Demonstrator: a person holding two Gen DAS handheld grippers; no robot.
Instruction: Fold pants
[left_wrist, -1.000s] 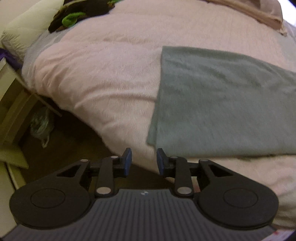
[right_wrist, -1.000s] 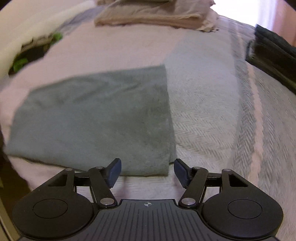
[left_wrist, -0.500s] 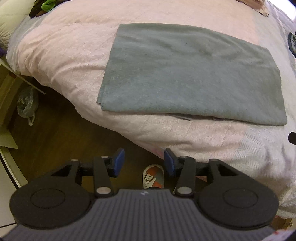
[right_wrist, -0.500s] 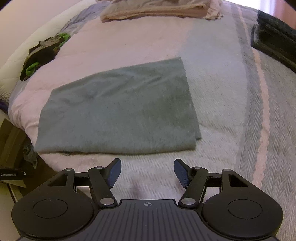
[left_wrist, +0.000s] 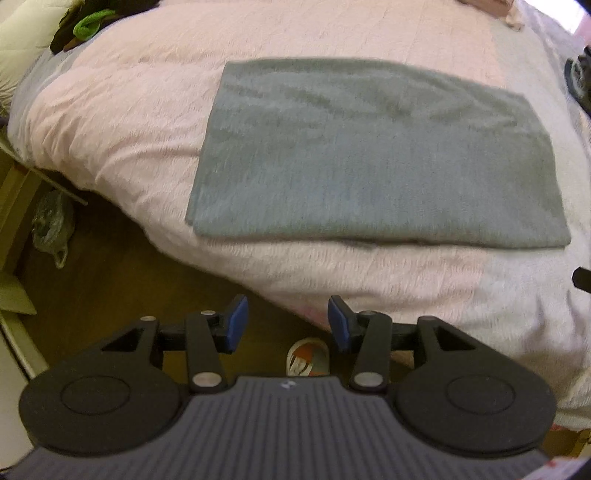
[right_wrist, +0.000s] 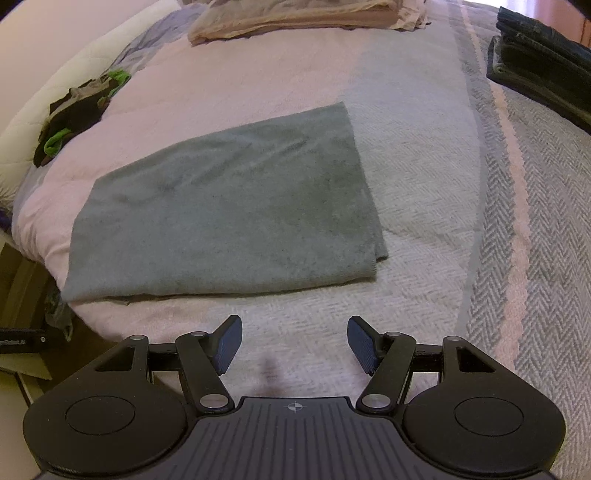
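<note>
On bed (right_wrist: 424, 177): grey pants (right_wrist: 229, 218) folded flat.
Left gripper (left_wrist: 284, 321) and right gripper (right_wrist: 294, 343) both spread, empty, short of pants.

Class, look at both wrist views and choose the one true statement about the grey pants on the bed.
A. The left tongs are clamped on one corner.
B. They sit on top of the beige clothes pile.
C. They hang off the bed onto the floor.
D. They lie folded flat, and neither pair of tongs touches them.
D: the grey pants lie flat on the bed, while the left tongs and right tongs are open, short of them.
</note>
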